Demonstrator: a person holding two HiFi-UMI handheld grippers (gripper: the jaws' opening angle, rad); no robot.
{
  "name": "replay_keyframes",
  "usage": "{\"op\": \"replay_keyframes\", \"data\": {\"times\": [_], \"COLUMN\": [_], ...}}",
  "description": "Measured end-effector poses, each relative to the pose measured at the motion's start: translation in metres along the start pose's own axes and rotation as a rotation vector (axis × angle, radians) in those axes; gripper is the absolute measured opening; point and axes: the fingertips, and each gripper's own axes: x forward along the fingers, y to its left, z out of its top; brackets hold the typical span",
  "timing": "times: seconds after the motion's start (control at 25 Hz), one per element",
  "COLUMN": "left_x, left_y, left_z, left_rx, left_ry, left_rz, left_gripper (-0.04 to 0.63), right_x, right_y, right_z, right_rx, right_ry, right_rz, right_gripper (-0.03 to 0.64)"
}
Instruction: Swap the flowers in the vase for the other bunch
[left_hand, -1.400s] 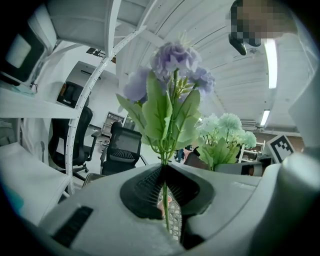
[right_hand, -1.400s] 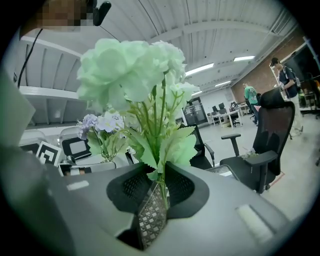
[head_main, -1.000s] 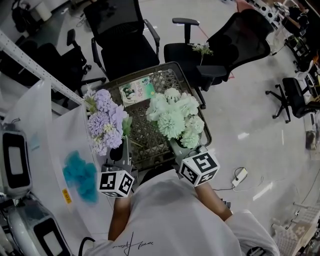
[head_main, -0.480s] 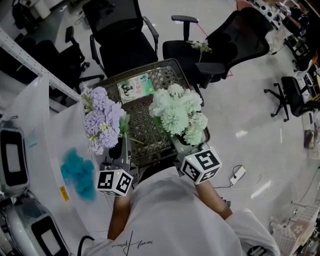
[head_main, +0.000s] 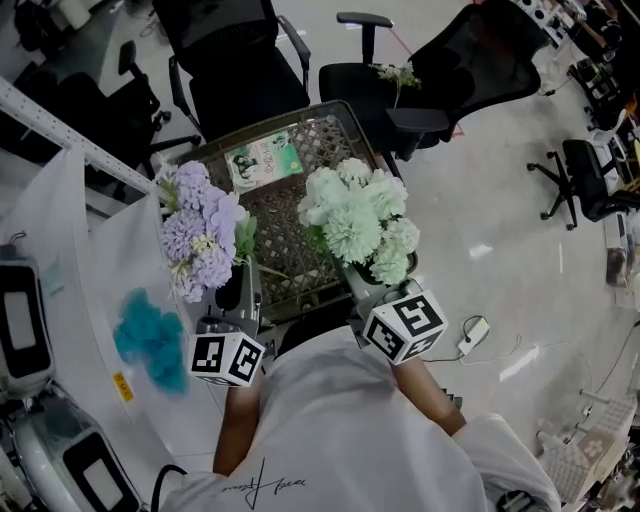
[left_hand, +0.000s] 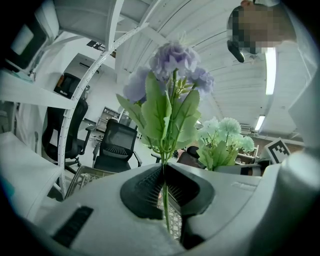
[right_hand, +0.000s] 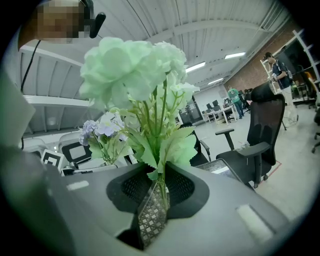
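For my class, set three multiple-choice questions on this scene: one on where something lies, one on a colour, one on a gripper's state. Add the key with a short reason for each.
1. Where does the printed card lie?
A. in the basket
B. on a chair seat
C. on the floor

2. What colour are the flowers in the left gripper?
A. red
B. purple
C. yellow

3. What is the state of the right gripper?
A. wide open and empty
B. holding the card
C. shut on flower stems

Key:
1 A, the card lies on the mesh at the basket's far end.
2 B, the purple bunch rises from that gripper's jaws.
3 C, the stems of the green bunch are pinched between its jaws.
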Motion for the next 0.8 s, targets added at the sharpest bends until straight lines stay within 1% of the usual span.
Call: {"op": "replay_keyframes", "data": {"times": [0.32,0.64,0.8], "left_x": [0.006,0.035,0.055], "left_y": [0.000,0.002,-0.011], "left_z": [-0.005,-0.023,-0.018], "left_rx": [-0.023,-0.007,0.004], "left_ry": [0.010,0.014,0.034], "left_rz": [-0.017,-0.032,-0.029], "left_gripper": [0.021,0.021,0.021], "right_x": [-0.001,0.013,0.017], "right_y": [-0.003,-0.030,-0.046], "right_z": [-0.004,-0.017,-0.003], "right_rx": [0.019,0.033,0.051], "right_ry": [-0.005,-0.002,0.011], "right_rz": [-0.004,-0.007,-0.006], "right_gripper": [0.081,0.081,0.081]}}
